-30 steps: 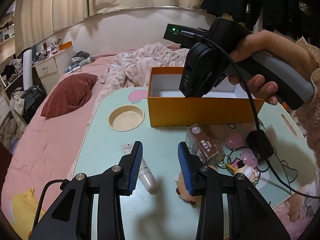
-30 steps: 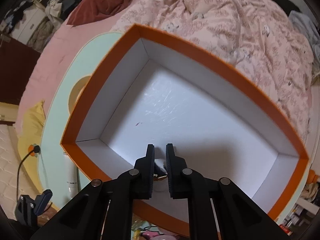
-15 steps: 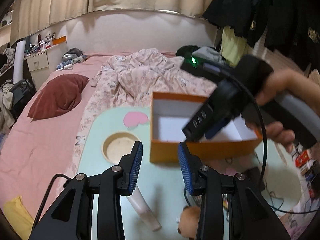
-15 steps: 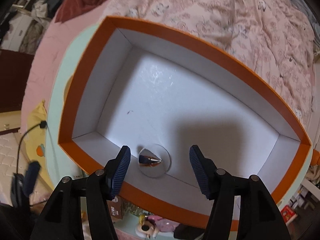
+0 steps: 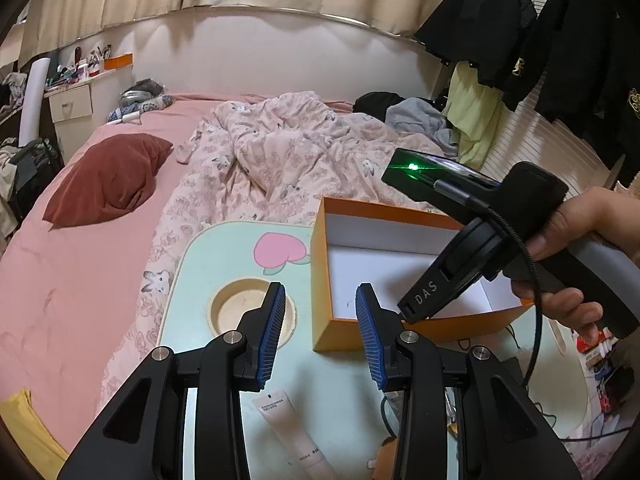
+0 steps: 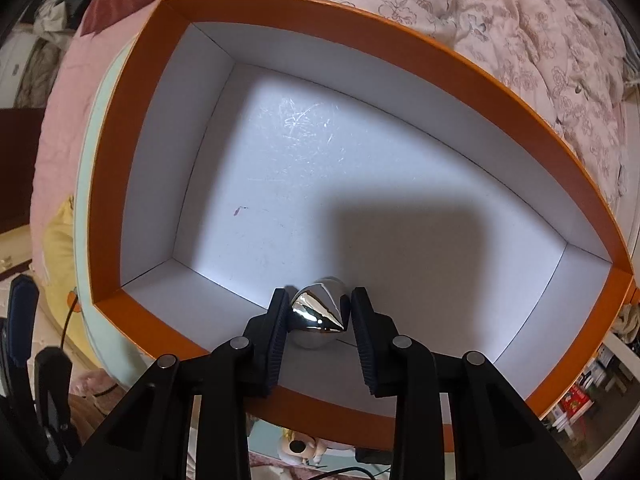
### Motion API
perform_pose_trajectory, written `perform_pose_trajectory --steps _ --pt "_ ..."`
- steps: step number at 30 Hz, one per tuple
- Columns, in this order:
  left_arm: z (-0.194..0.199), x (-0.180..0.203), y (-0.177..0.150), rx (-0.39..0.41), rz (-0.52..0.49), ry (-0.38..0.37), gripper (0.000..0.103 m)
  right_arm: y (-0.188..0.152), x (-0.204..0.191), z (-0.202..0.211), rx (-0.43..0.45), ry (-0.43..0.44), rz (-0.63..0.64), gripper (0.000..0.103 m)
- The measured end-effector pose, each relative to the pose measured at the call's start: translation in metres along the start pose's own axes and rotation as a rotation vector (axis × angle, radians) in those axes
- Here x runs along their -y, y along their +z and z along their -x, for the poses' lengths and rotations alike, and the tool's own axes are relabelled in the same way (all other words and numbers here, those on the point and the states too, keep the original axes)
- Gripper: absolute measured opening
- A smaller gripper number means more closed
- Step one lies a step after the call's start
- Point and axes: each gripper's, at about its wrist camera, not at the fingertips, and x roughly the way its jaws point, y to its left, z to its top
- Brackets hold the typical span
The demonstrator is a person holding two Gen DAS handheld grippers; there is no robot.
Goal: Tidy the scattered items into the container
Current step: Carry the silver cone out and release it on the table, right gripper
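Orange cardboard box with white lining (image 6: 120, 184), open-topped, on pale green lap table with round cup recess (image 5: 224, 260), over pink bedding. Shiny chrome cone-shaped trinket (image 6: 320, 312) now on box floor against near wall; a second ago pinched, half a second ago dropped between wide-spread jaws. Right gripper (image 6: 318, 312), pointed steeply down into box: jaws closing again, trinket between the pads, contact not certain; probably a re-grip or nudge, not a clean departure. Left gripper (image 5: 320, 332): jaws part-way apart, nothing between, raised and swung from table clutter toward box corner. Pale pink cosmetic tube (image 5: 294, 436) flat on table below left jaws, outside box. Brown plush toy (image 5: 394, 458) at lower edge, also outside. First item delivered; most of tidying outstanding.
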Motion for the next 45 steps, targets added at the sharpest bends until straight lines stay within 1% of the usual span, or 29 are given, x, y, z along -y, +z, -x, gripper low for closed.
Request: perform_pose_trajectory --steps 7,12,15,18,19,21,24,27,29,32,34,36,38,43,44,45 --pt "-0.001 0.003 0.002 -0.002 -0.006 -0.003 0.038 -0.006 -0.006 0.008 0.060 -0.023 0.042 0.030" --pt "0.003 0.002 0.000 0.004 0.000 0.009 0.038 -0.020 -0.010 0.042 0.168 0.020 0.063 0.030" --pt "0.006 0.002 -0.004 0.008 -0.005 0.017 0.038 -0.036 -0.006 0.070 0.250 0.043 0.069 0.030" --pt "0.008 0.000 -0.008 0.012 0.002 0.024 0.038 -0.066 0.000 0.089 0.312 0.093 0.061 0.030" --pt "0.008 -0.001 -0.010 0.011 0.005 0.025 0.038 -0.081 0.001 0.095 0.336 0.112 0.059 0.030" --pt "0.009 -0.001 -0.014 0.010 0.014 0.021 0.038 -0.105 0.008 0.098 0.367 0.138 0.048 0.030" --pt "0.015 0.003 -0.020 0.006 0.022 -0.006 0.038 -0.140 0.024 0.089 0.415 0.144 0.019 0.030" --pt "0.024 0.012 -0.031 -0.005 0.030 -0.048 0.038 -0.171 0.036 0.063 0.467 0.140 -0.002 0.030" --pt "0.031 0.022 -0.040 -0.011 0.034 -0.058 0.038 -0.188 0.042 0.047 0.490 0.136 -0.010 0.030" --pt "0.041 0.042 -0.059 -0.017 -0.014 -0.047 0.038 -0.211 0.045 0.020 0.495 0.175 -0.011 0.030" --pt "0.048 0.057 -0.076 -0.026 -0.051 -0.056 0.038 -0.226 0.045 0.005 0.515 0.172 0.003 0.030" --pt "0.050 0.071 -0.091 -0.050 -0.093 -0.081 0.038 -0.235 0.047 -0.006 0.551 0.169 0.008 0.030" --pt "0.052 0.082 -0.104 -0.067 -0.119 -0.084 0.038 -0.242 0.047 -0.015 0.584 0.163 0.011 0.030" --pt "0.051 0.091 -0.122 -0.104 -0.121 -0.072 0.038 -0.246 0.043 -0.024 0.662 0.153 0.023 0.031" --pt "0.050 0.092 -0.123 -0.108 -0.124 -0.067 0.038 -0.248 0.042 -0.025 0.682 0.156 0.026 0.034" --pt "0.050 0.093 -0.126 -0.112 -0.132 -0.062 0.038 -0.251 0.041 -0.025 0.700 0.159 0.026 0.045"
